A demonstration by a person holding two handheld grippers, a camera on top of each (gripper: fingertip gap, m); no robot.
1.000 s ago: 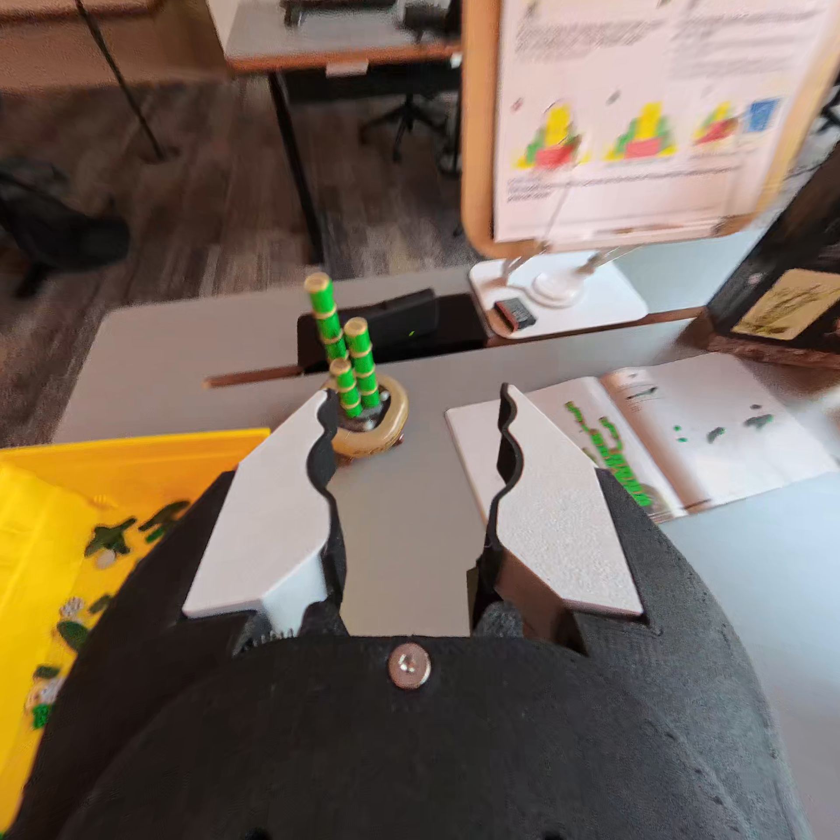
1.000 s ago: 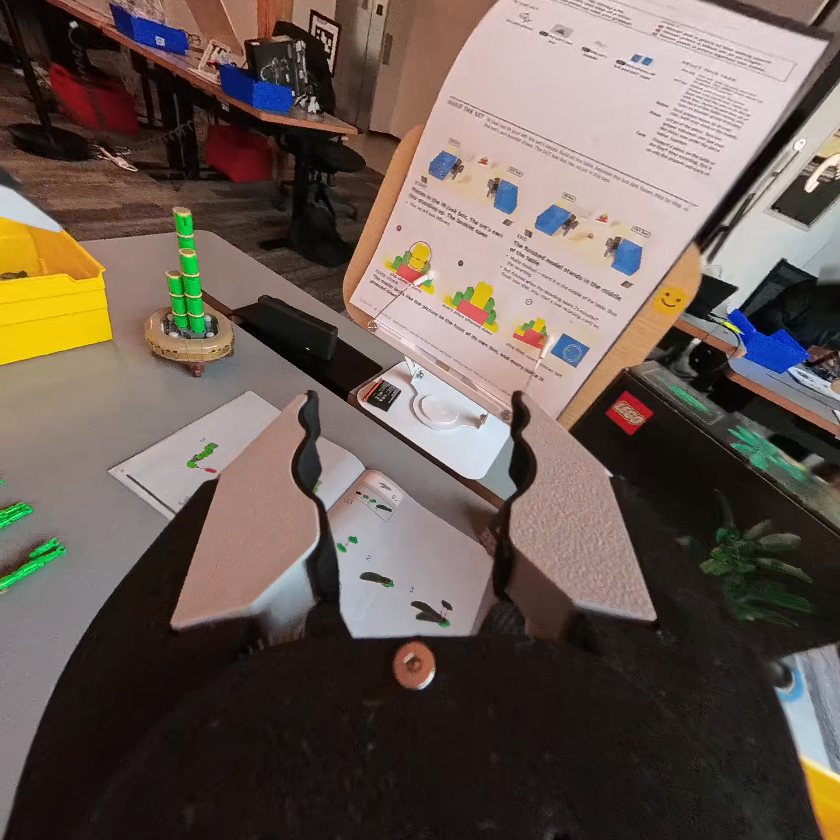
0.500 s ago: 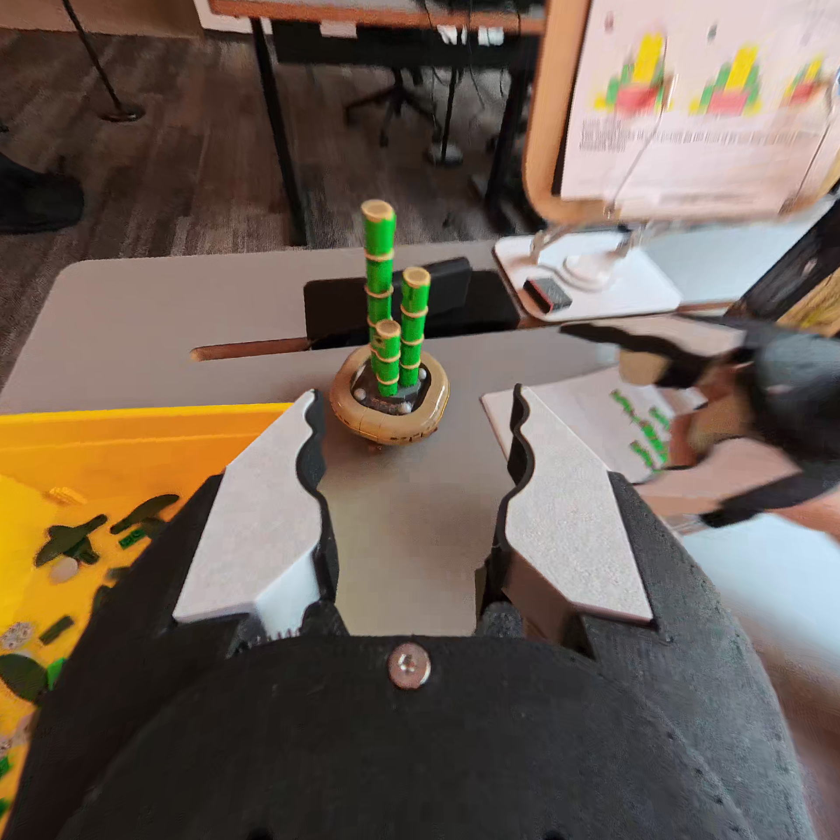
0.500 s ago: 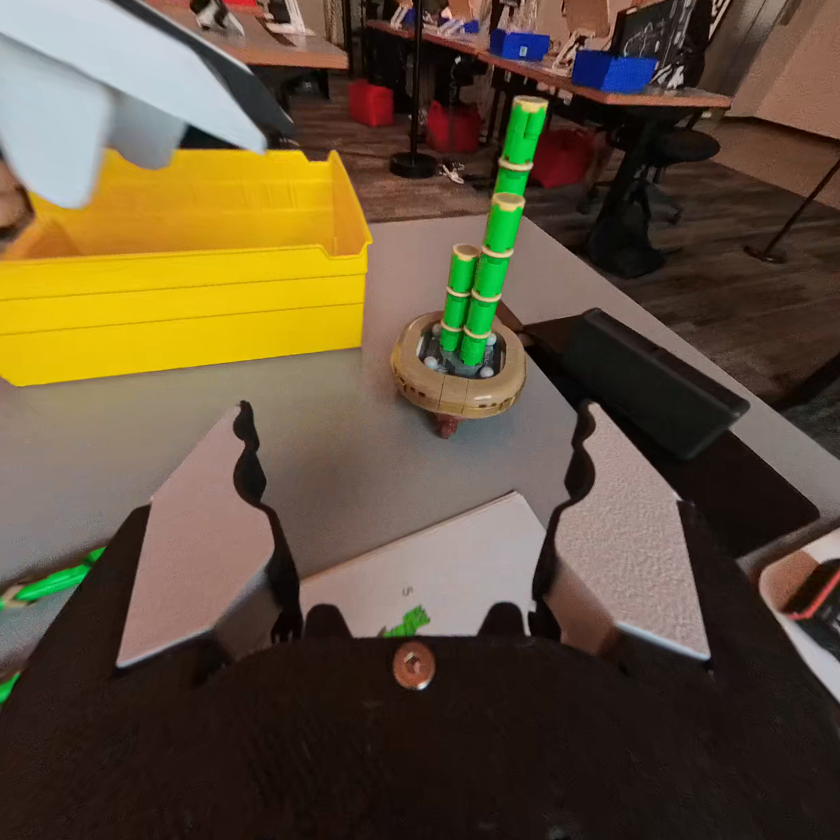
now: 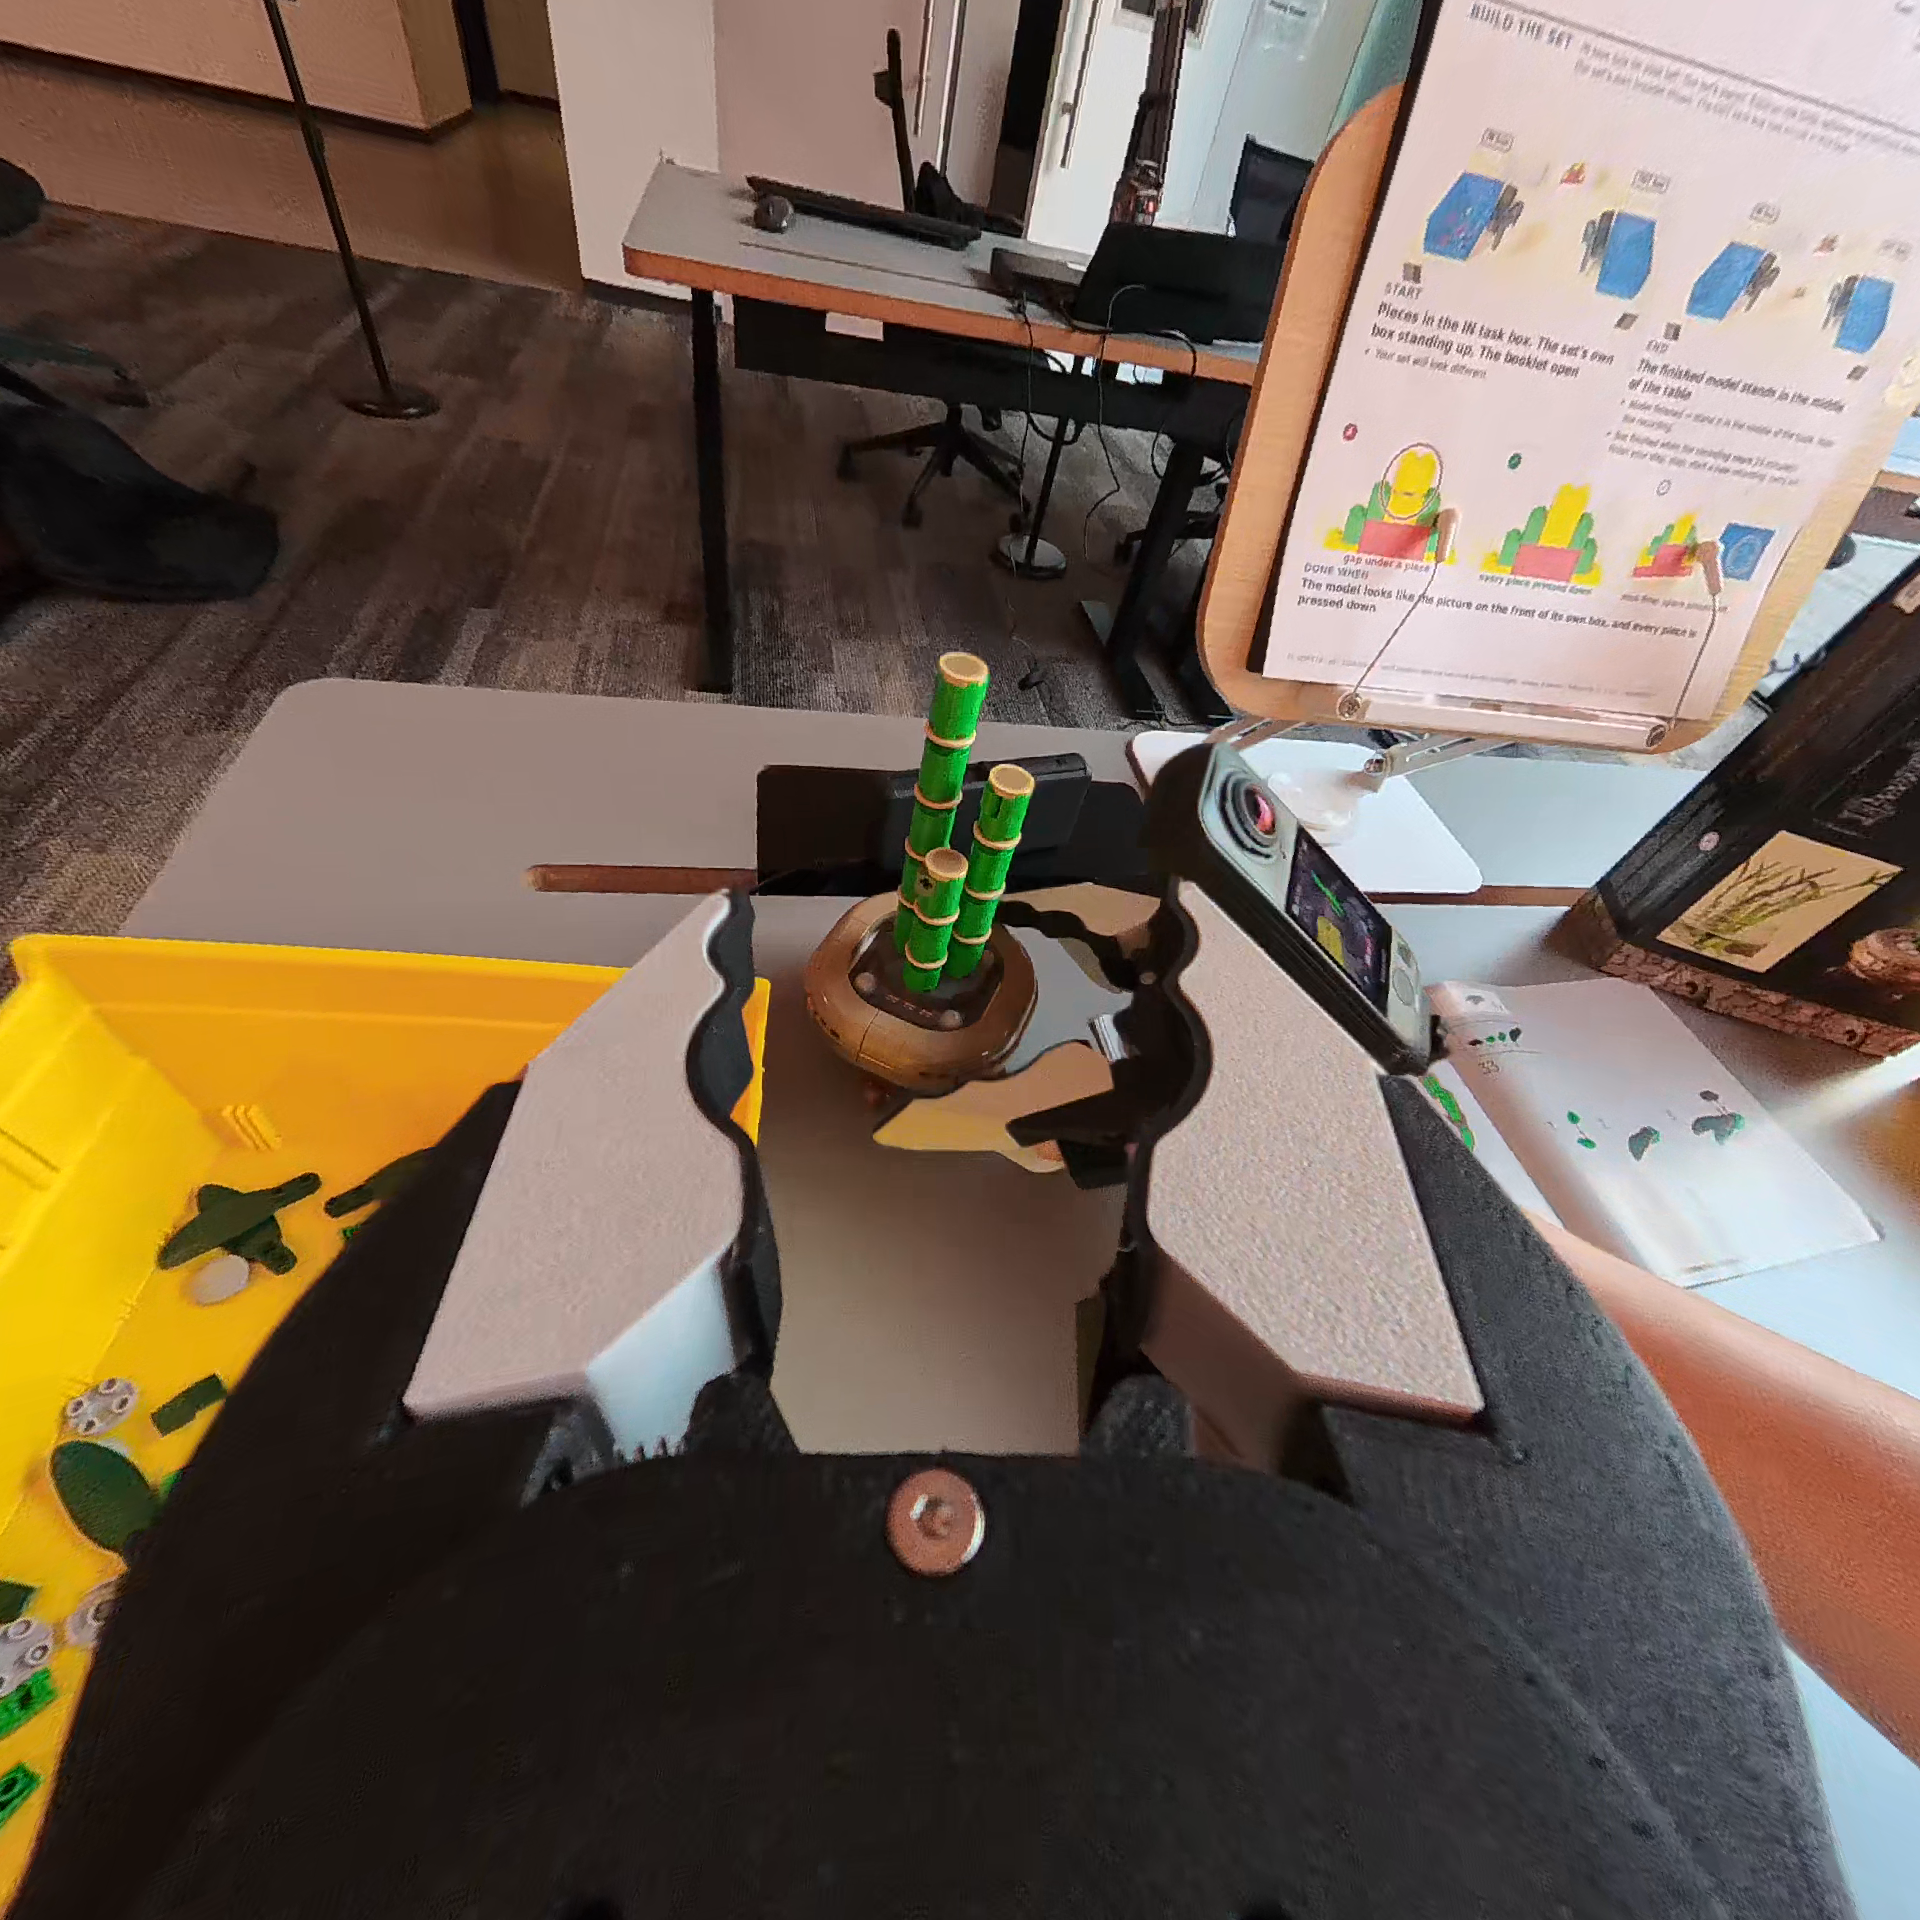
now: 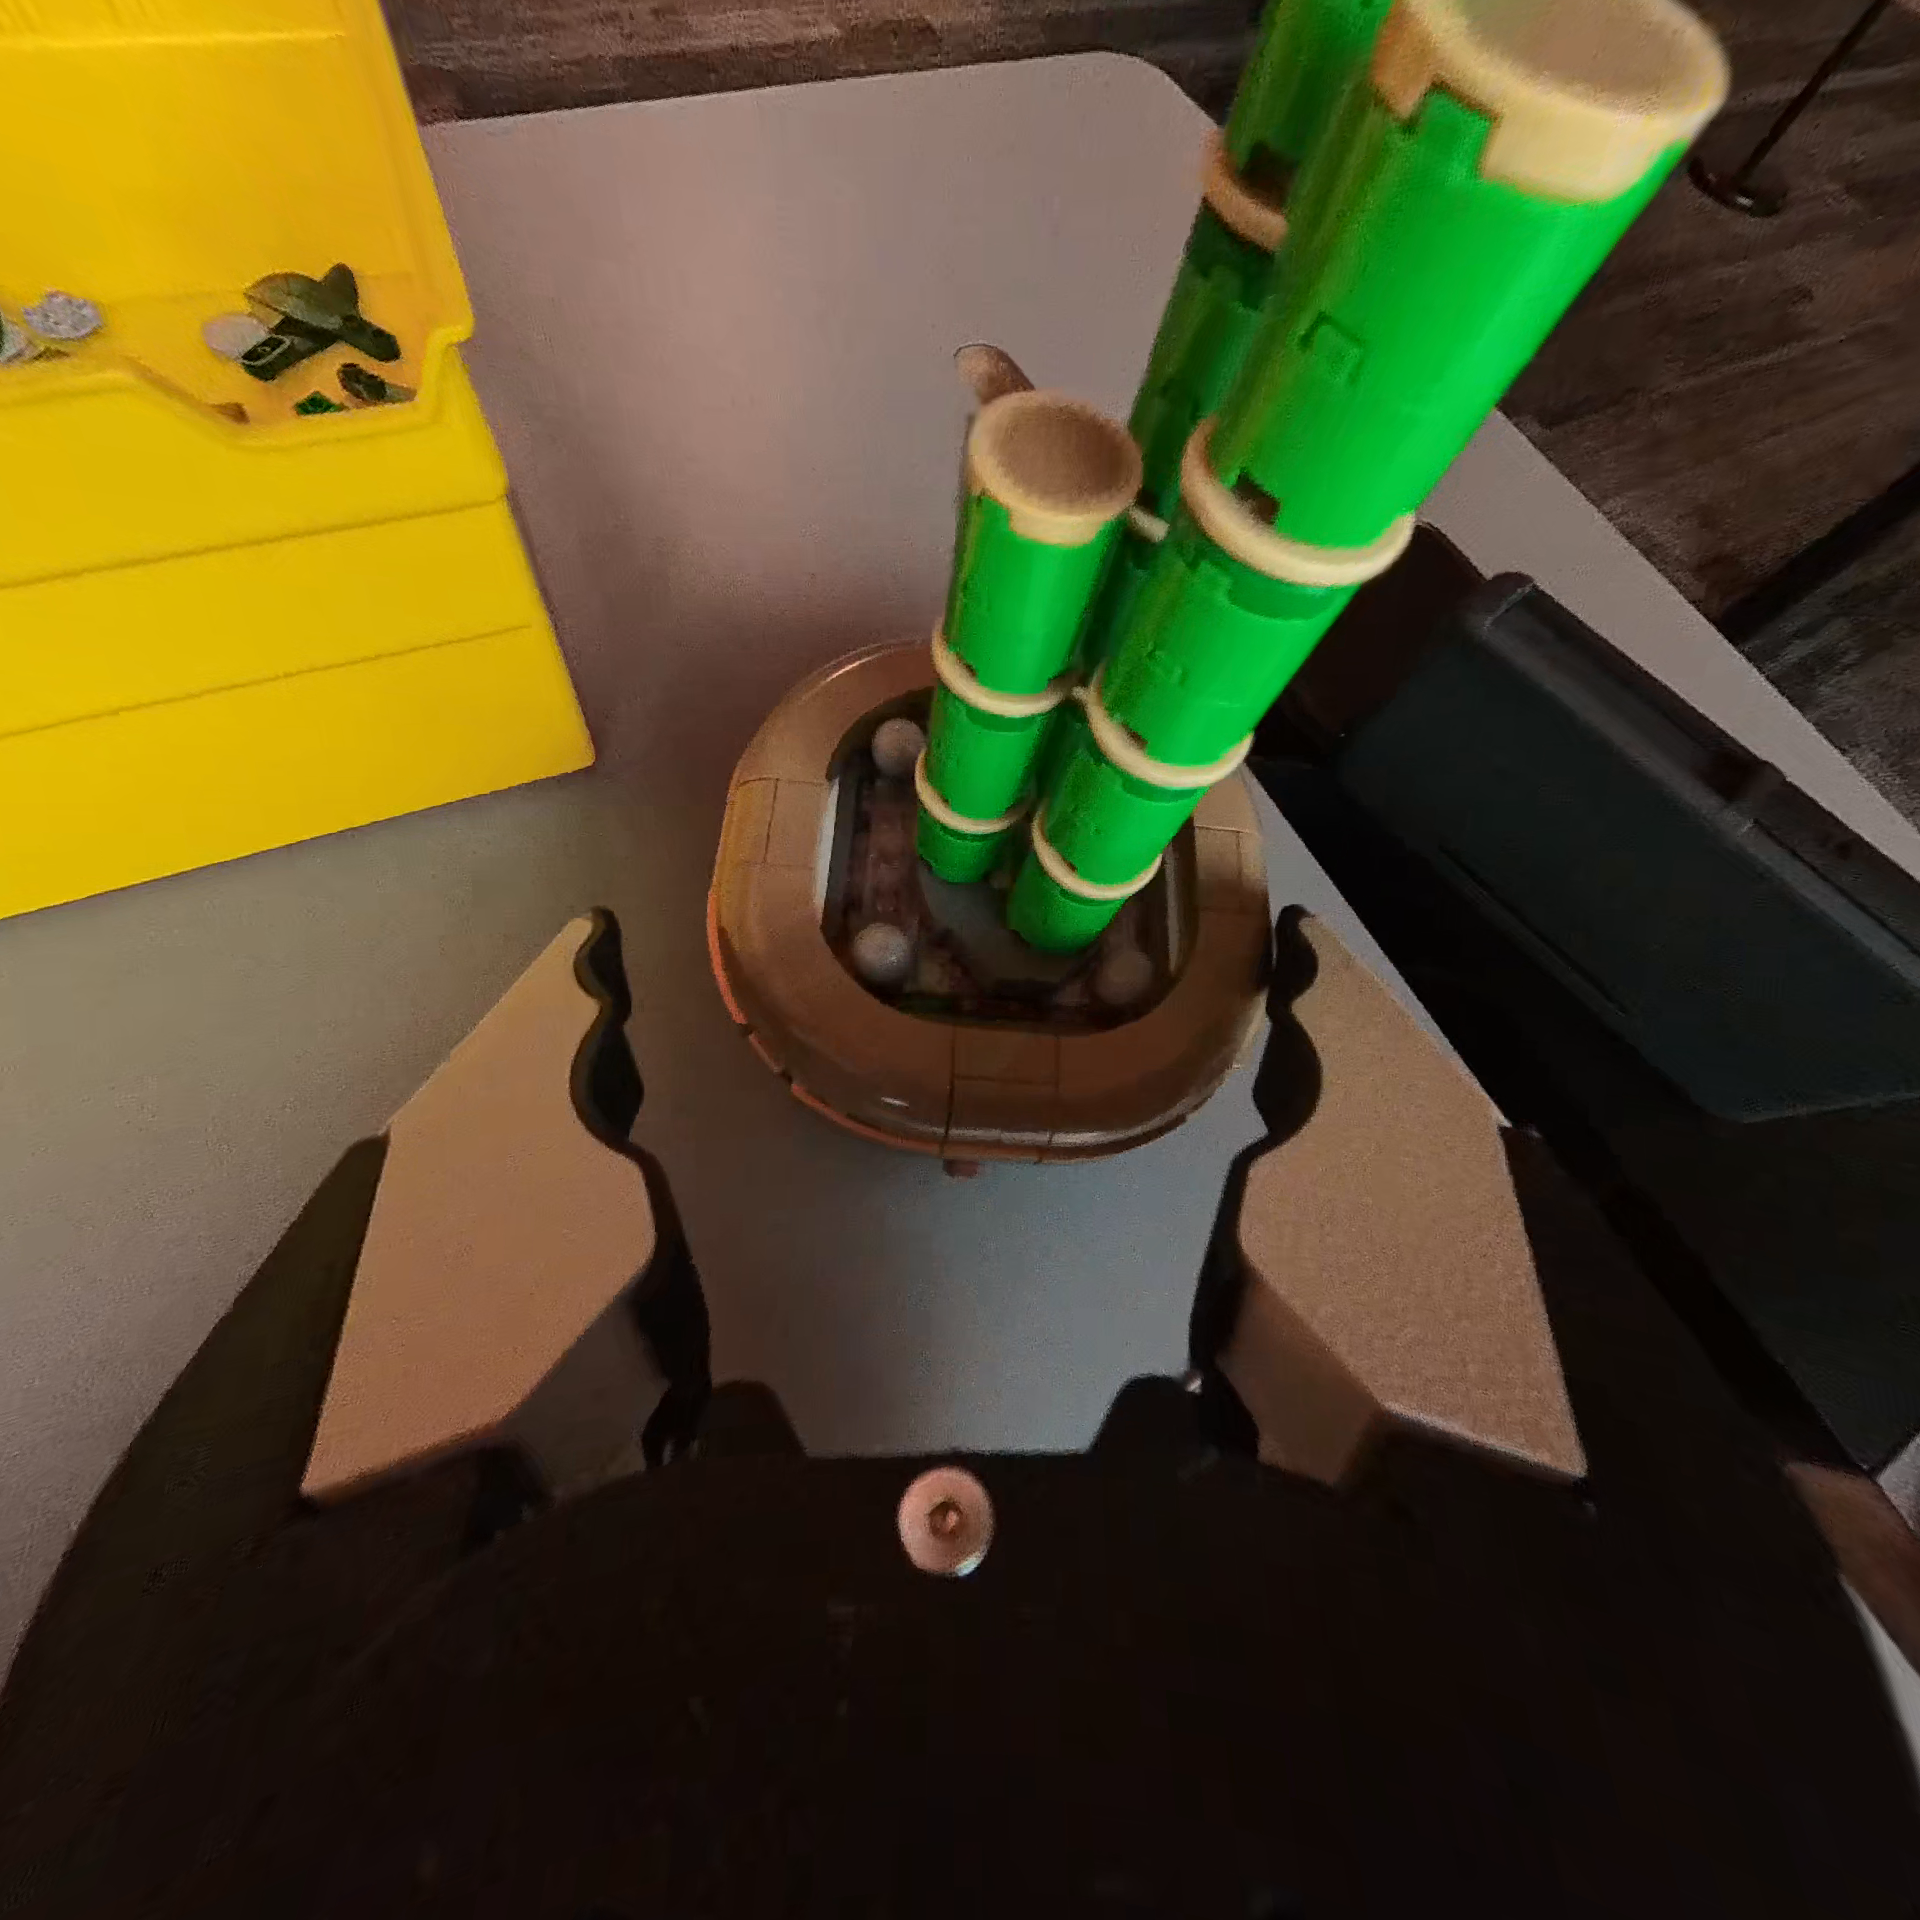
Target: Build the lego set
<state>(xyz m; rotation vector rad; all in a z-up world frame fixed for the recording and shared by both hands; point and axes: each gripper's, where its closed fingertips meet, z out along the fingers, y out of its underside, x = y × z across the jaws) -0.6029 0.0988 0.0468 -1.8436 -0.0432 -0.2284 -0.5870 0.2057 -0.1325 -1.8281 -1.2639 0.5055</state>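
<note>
The lego model is a tan pot (image 5: pixel 920 1023) holding three green bamboo stalks (image 5: pixel 956 831), upright on the grey table (image 5: pixel 416 800). My left gripper (image 5: pixel 951 925) is open and empty, a little short of the pot. My right gripper (image 6: pixel 940 935) is open, with its jaws on either side of the near half of the pot (image 6: pixel 987 1081). Its right fingertip (image 6: pixel 1283 945) is at the pot's rim, and I cannot tell whether it touches. The stalks (image 6: pixel 1174 665) rise past it. The right gripper also shows in the left wrist view (image 5: pixel 1039 1023), at the pot's right side.
A yellow bin (image 5: pixel 208 1029) with several loose dark green pieces (image 5: pixel 239 1226) stands left of the model, also in the right wrist view (image 6: pixel 260 623). An open booklet (image 5: pixel 1662 1122), the set's black box (image 5: pixel 1787 883), an instruction board (image 5: pixel 1558 364) and a black device (image 6: pixel 1610 904) lie right and behind.
My right gripper swung from over the booklet to the model and closed in until its open jaws flank the pot. My left gripper came nearer and centred on the model.
</note>
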